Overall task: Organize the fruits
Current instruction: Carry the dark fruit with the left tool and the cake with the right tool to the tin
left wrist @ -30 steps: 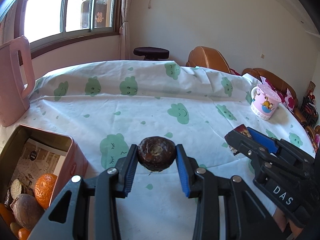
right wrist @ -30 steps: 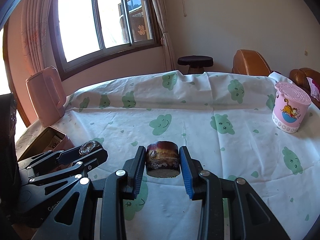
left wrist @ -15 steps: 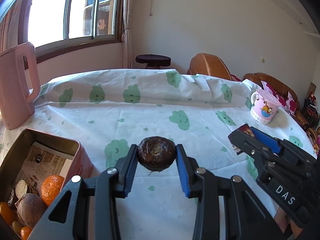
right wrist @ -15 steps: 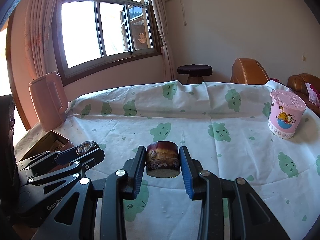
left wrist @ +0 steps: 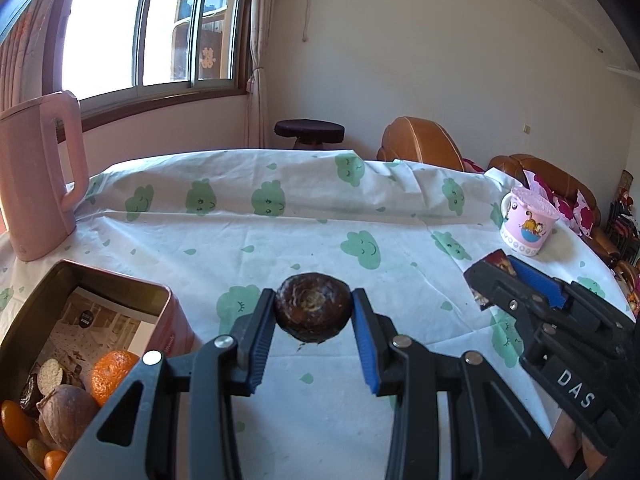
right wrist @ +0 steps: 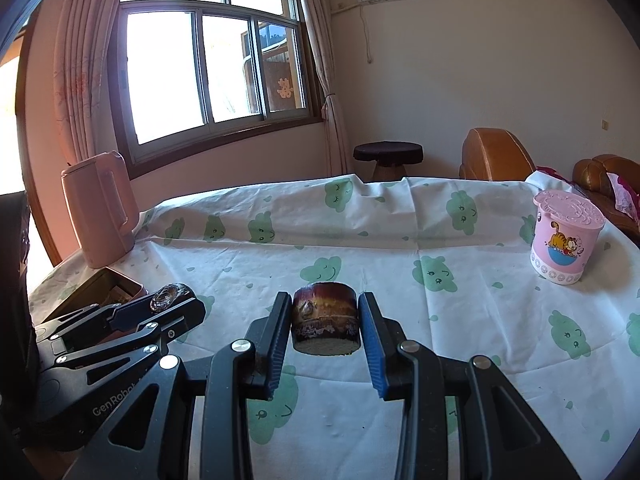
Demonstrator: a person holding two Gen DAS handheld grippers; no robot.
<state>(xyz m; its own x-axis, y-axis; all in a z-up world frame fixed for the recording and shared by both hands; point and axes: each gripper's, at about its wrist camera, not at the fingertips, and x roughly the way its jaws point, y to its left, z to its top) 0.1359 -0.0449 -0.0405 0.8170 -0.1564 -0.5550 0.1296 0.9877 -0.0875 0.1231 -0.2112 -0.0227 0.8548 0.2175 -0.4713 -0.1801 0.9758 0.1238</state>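
Note:
My left gripper [left wrist: 313, 314] is shut on a dark round water chestnut [left wrist: 313, 311], held above the tablecloth to the right of a pink tin box [left wrist: 170, 320]. The box holds an orange [left wrist: 112, 374], a brown round fruit [left wrist: 68, 412] and several small pieces. My right gripper [right wrist: 325, 320] is shut on a dark red sugarcane chunk [right wrist: 325, 318] with a pale cut end. Each gripper shows in the other's view: the right one [left wrist: 496, 280] at the right, the left one [right wrist: 172, 300] at the left, near the box [right wrist: 100, 284].
A pink kettle [left wrist: 38, 176] stands at the table's left edge, also in the right wrist view [right wrist: 102, 208]. A pink cartoon cup [left wrist: 526, 224] stands at the right [right wrist: 564, 236]. The green-cloud tablecloth [left wrist: 320, 216] covers the table. Brown chairs [left wrist: 420, 140] and a stool [left wrist: 310, 130] stand behind.
Both grippers have lifted and tilted up a little with their fruit still held; the table and box now sit lower in both views.

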